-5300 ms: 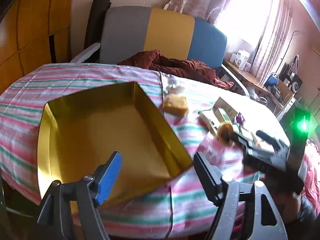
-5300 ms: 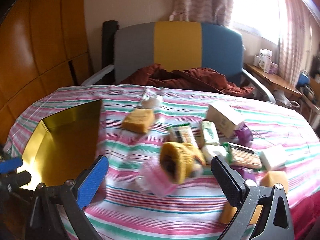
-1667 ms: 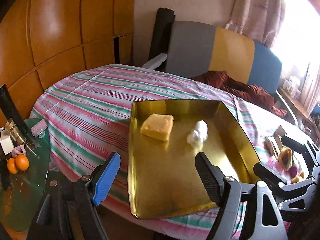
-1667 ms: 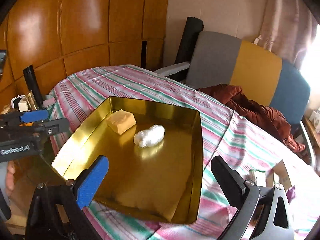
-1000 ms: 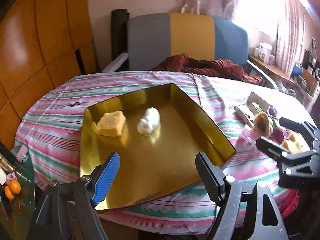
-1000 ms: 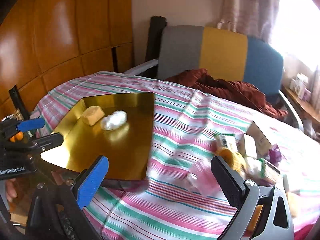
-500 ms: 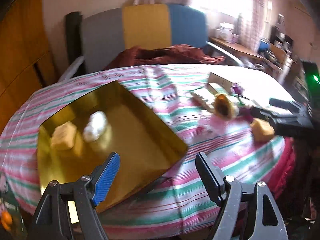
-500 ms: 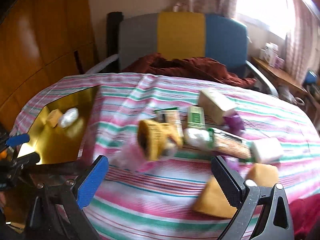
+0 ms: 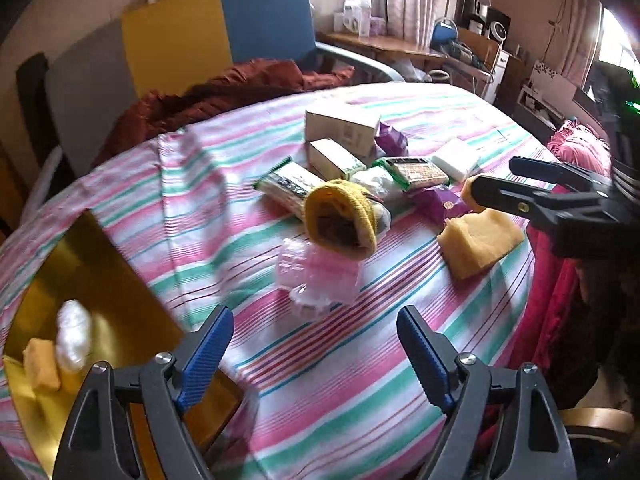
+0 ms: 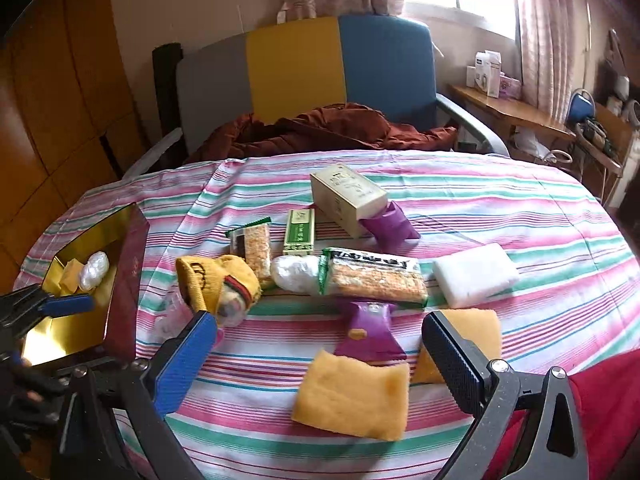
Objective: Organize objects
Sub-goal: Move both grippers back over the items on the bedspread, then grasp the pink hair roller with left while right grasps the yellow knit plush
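Observation:
A gold tray [image 9: 92,276] at the table's left end holds a yellow sponge [image 9: 40,364] and a white wad [image 9: 72,340]. My left gripper [image 9: 314,344] hovers over the striped cloth just right of the tray. Its jaws are opening with nothing between them, and a pink clear plastic piece [image 9: 316,276] lies just ahead. My right gripper [image 10: 318,320] is open above a yellow sponge [image 10: 352,392], whose pads stand apart from it. A second sponge [image 10: 472,328] lies behind its right finger. A yellow knitted piece [image 10: 216,280] lies between tray and pile.
The pile holds a beige box [image 10: 348,196], a green box [image 10: 300,232], snack packets [image 10: 376,280], purple packets [image 10: 372,332] and a white block [image 10: 476,274]. A chair [image 10: 296,72] with a red-brown cloth stands behind the table. The left gripper [image 10: 52,302] shows beside the tray [image 10: 60,336].
The left gripper has swung right, away from the tray toward the pile, and its jaws stand wider. The right gripper has come nearer the front sponges.

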A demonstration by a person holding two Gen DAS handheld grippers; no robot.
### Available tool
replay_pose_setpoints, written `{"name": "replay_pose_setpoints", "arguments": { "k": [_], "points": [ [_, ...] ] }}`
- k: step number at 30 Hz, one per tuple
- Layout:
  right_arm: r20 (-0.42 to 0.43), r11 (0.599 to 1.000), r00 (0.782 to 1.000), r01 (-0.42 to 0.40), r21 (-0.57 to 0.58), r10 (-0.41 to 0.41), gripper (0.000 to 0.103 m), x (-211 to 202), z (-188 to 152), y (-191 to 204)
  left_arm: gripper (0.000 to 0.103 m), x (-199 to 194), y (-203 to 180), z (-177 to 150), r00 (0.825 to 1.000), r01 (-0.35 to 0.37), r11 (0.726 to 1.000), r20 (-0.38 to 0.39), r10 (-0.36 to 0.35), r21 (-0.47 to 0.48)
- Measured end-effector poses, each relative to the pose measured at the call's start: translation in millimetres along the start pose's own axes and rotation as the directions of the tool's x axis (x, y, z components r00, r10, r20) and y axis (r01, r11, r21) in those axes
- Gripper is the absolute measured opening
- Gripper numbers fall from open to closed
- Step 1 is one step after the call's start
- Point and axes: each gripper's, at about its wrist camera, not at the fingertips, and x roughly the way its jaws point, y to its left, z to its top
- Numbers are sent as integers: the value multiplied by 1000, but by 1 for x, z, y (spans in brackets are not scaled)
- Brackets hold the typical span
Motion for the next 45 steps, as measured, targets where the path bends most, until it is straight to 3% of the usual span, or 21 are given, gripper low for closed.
{"name": "replay_pose_setpoints", "arguments": {
  "k": [17,18,19,24,28,31,35,40,45],
  "points": [
    [-28,999,999,-45,27,46,103,8,-4,-9,85,67,8,27,989,9,1000,-145,-6,19],
    [-30,999,998,-47,28,48,103,8,-3,-8,82,69,8,26,990,19,1000,-143,-17,12],
    [-32,998,998,-48,29,49,103,9,-3,-8,69,71,8,25,989,36,999,-144,-34,5],
    [-47,998,998,-50,32,51,103,13,0,-7,69,64,8,15,992,76,997,-99,-78,-20],
    [-68,994,992,-101,45,104,103,18,5,-3,65,46,3,7,994,94,994,-47,-97,-46],
    [-100,983,978,-176,52,180,103,25,9,6,65,36,-1,-3,995,99,994,-26,-100,-44],
    [-182,956,938,-286,73,294,101,42,10,22,65,39,-8,-15,995,98,995,-33,-99,-37],
    [-291,942,898,-330,51,330,91,62,3,45,65,36,-14,-22,996,90,996,-7,-90,-21],
    [-340,938,880,-344,27,333,86,76,-3,60,65,36,-17,-25,997,74,997,-3,-74,7]
  ]
}}
